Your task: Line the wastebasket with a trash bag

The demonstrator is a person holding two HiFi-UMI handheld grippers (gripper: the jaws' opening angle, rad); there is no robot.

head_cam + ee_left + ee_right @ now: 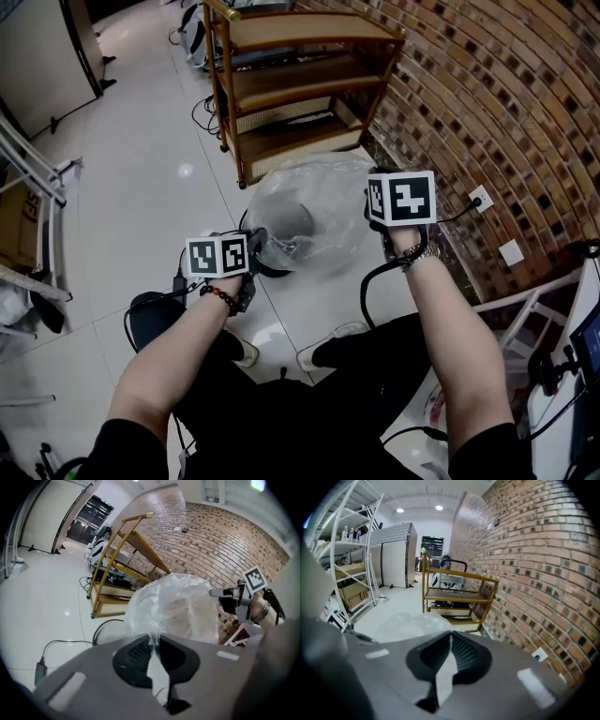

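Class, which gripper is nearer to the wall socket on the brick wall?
Right. The right gripper sits close to the wall socket; the left gripper is across the trash bag, farther from it.

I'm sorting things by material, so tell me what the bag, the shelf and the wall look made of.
Bag: thin clear plastic film, glossy. It is see-through, crinkled and catches highlights.
Shelf: probably wood with a warm brown, slightly shiny finish. The pale lower panel may be woven cane, but that is hard to tell.
Wall: matt reddish-brown brick with pale mortar lines between courses.
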